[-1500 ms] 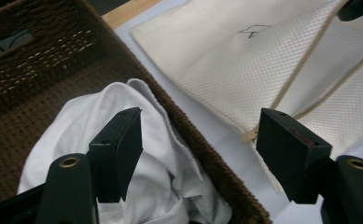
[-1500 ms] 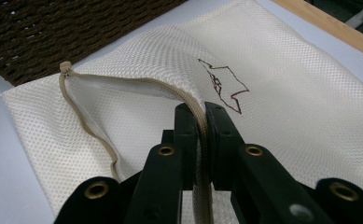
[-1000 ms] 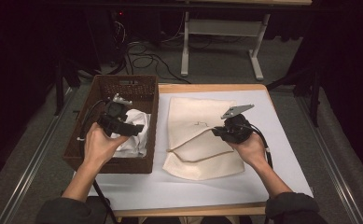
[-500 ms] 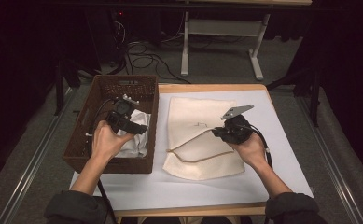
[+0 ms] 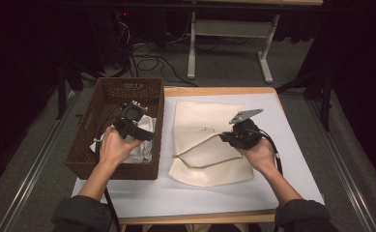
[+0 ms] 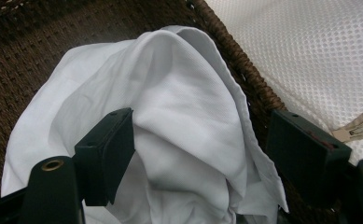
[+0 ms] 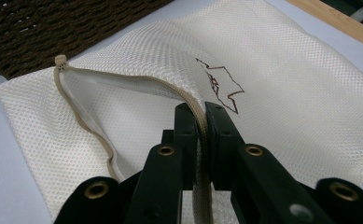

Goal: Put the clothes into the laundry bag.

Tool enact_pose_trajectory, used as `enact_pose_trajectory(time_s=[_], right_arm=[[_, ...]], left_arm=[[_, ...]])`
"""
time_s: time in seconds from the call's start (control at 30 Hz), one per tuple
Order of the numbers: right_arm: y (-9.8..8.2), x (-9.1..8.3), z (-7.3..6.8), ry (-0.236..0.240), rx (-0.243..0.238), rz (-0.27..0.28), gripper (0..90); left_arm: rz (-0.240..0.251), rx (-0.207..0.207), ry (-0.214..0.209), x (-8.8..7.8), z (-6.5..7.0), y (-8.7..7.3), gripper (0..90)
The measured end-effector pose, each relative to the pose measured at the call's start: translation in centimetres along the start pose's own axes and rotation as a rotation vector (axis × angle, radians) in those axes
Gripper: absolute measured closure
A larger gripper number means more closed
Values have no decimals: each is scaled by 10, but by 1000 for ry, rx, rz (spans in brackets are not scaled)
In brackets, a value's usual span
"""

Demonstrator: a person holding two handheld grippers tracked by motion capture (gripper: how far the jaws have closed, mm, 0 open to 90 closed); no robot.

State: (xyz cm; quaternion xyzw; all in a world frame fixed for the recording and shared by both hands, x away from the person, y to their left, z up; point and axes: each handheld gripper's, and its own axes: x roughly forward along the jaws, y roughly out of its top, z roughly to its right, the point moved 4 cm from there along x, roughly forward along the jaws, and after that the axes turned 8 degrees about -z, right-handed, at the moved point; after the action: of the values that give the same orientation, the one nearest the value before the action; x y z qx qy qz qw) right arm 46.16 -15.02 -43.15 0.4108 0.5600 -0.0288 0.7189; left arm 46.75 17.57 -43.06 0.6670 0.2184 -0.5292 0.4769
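Observation:
A crumpled white cloth (image 5: 144,149) (image 6: 179,93) lies in the brown wicker basket (image 5: 127,84) (image 6: 20,56) at the table's left. My left gripper (image 5: 143,130) (image 6: 202,135) is low inside the basket. Its jaws have just been opening and stand wide, one on each side of a fold of the cloth, not pressing it. A cream mesh bag (image 5: 200,121) (image 7: 286,84) lies flat on the mat, its zipper (image 7: 76,107) undone. My right gripper (image 5: 226,137) (image 7: 201,112) is shut on the bag's upper zipper edge and holds the mouth slightly raised.
The basket's right wall (image 6: 244,79) stands between the cloth and the bag. A white mat (image 5: 282,159) covers the wooden table, with bare mat right of and in front of the bag. Cables (image 5: 147,58) and another table's legs (image 5: 265,63) are on the floor behind.
My left hand has moved down and a little right into the basket, closer to the white cloth. The right hand and the bag have stayed put.

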Motion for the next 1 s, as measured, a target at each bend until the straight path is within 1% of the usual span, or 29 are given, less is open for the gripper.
enact_pose_trajectory(time_s=[0.03,0.13,0.17,0.23,0.27,0.4,0.47,0.5,0.53,0.57,0.6,0.7,0.8,0.9,1.0], right_arm=[[0,0,0,0,-6,0,850],[1,0,-1,-2,-2,-1,850],[1,0,-1,0,-5,-2,850],[0,1,0,1,-2,-2,850],[0,1,0,1,-2,-2,850],[0,1,0,1,0,-2,850],[0,1,0,2,-1,-4,850],[0,1,0,2,0,-6,850],[0,1,0,2,0,-6,850],[0,1,0,2,0,-5,849],[0,1,0,2,0,-5,849],[0,0,0,1,0,-4,849],[0,0,1,3,-4,-3,849],[0,0,1,4,0,-2,849],[0,0,1,0,1,-1,849]], left_arm=[[-7,2,16,2,0,0,236],[-7,-4,22,3,-1,-1,238],[-14,-2,30,4,-2,-1,242],[-28,8,63,8,-3,0,243],[-28,8,63,8,-3,0,241],[-39,24,103,11,-1,1,240],[-54,17,127,13,-4,1,237],[-68,-3,146,16,-9,0,230],[-68,-3,146,16,-9,0,223],[-81,-27,154,19,-15,-1,218],[-81,-27,154,19,-15,-1,213],[-99,-56,149,24,-22,-3,204],[-117,-70,146,29,-26,-3,203],[-148,-83,144,36,-31,-3,185],[-177,-104,141,45,-36,-3,174]])
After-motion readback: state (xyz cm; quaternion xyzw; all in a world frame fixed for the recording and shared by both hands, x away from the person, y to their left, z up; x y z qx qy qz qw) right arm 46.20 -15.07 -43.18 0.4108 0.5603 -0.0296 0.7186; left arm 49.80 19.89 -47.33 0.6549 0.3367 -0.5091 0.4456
